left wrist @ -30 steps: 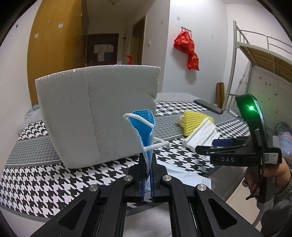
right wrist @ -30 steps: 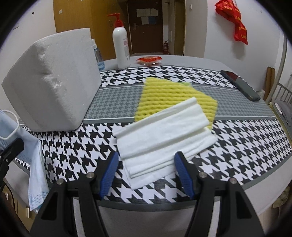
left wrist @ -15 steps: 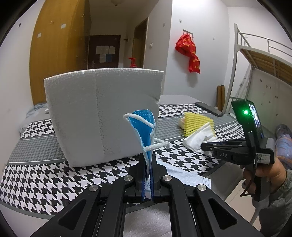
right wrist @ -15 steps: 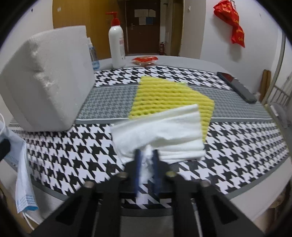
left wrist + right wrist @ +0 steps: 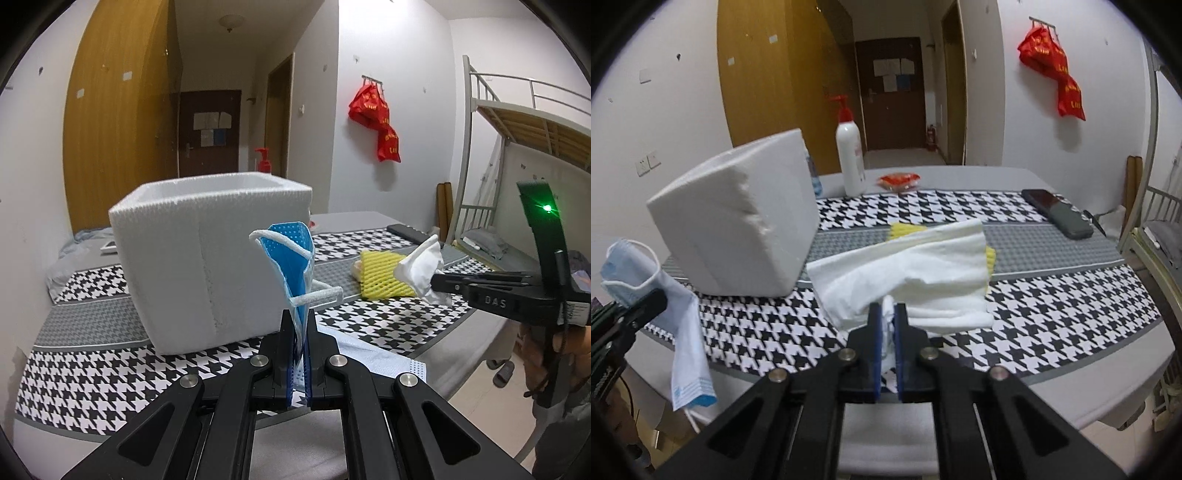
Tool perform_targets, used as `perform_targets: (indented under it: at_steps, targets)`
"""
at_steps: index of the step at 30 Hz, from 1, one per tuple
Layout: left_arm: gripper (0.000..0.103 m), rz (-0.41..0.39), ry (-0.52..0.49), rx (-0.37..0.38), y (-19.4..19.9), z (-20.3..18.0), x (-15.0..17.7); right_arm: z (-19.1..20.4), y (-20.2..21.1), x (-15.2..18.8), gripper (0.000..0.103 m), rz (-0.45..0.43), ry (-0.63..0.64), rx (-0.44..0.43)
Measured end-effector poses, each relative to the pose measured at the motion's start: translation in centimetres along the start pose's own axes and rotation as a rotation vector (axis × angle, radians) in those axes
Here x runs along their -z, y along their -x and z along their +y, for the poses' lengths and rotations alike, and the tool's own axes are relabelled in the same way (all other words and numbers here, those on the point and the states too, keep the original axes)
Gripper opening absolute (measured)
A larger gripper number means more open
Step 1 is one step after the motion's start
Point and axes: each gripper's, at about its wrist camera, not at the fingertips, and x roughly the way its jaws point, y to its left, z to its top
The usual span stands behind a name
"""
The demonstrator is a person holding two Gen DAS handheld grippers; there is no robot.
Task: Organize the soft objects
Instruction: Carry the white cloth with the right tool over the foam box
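Note:
My left gripper (image 5: 298, 321) is shut on a blue face mask (image 5: 291, 258) that stands up from the jaws; in the right wrist view the same mask (image 5: 683, 317) hangs from that gripper at the left edge. My right gripper (image 5: 888, 314) is shut on a folded white cloth (image 5: 916, 269), lifted off the table; it shows bunched at the jaw tips in the left wrist view as the white cloth (image 5: 421, 269). A yellow foam net (image 5: 380, 277) lies on the table beneath it. The open white foam box (image 5: 207, 258) stands just beyond the mask.
The table carries a houndstooth cloth (image 5: 1052, 306). A white pump bottle (image 5: 850, 162), a red packet (image 5: 899, 181) and a dark phone (image 5: 1058, 212) lie at the far side. A bunk bed frame (image 5: 517, 147) stands to the right. A hand (image 5: 554, 354) holds the right gripper.
My right gripper has shut on the white cloth and lifted it off the table, uncovering the yellow net. The left gripper has risen slightly with the mask, so the box's open top shows.

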Motion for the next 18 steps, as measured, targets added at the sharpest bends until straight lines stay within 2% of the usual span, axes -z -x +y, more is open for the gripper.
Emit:
perform_targets:
  at_steps: [11,18]
  targets:
    - [0.004,-0.013,-0.003,-0.035,2.2,-0.7,-1.5,0.7,3.8,0.4,0.008,-0.065,0.024,-0.071]
    - [0.004,-0.066,-0.018,-0.074,4.6,-1.1,-2.4,1.0,6.1,0.8,0.008,-0.116,0.039,-0.114]
